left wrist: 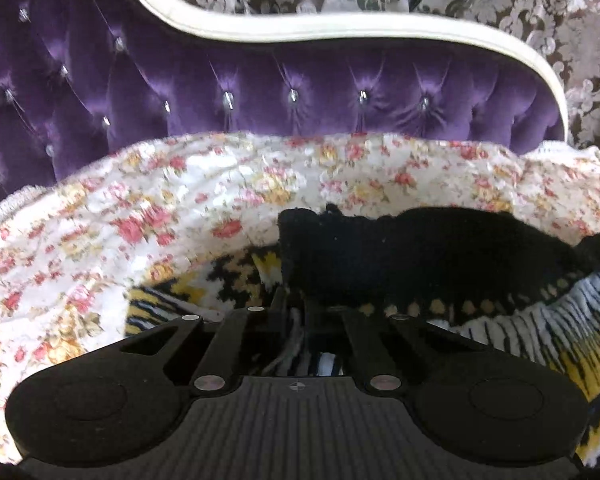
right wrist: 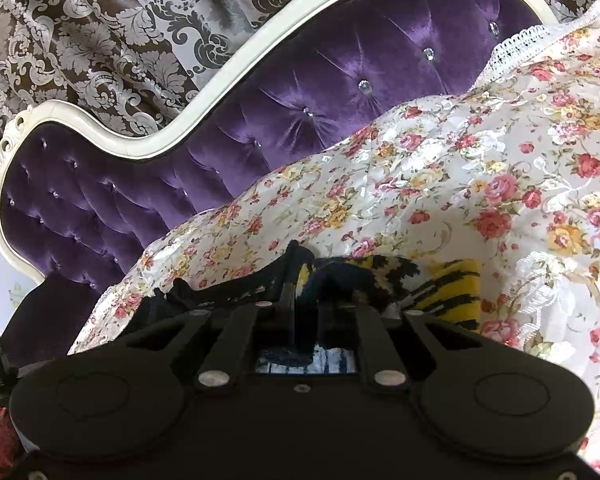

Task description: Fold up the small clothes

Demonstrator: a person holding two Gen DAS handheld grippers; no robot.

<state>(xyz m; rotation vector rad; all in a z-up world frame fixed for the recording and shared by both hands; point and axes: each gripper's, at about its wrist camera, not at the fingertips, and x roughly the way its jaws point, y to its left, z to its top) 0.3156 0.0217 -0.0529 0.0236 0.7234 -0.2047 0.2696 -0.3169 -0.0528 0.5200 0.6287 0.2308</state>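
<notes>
A small knitted garment lies on the flowered bedspread. Its black part (left wrist: 400, 260) spreads to the right, and its yellow, black and white patterned part (left wrist: 236, 276) lies just ahead of my left gripper (left wrist: 296, 306). That gripper's fingers stand close together, shut, with the garment's patterned knit caught between them. In the right wrist view my right gripper (right wrist: 300, 280) is shut on a bunched dark blue fold of the same garment (right wrist: 336, 280). Its yellow striped end (right wrist: 452, 284) lies to the right. The gripper bodies hide the garment's near part in both views.
The flowered bedspread (left wrist: 140, 208) (right wrist: 480, 152) covers the bed and rises in folds around the garment. Behind it stands a purple tufted headboard (left wrist: 260, 92) (right wrist: 300, 92) with a white curved frame (right wrist: 204, 112). Patterned curtains (right wrist: 80, 40) hang beyond.
</notes>
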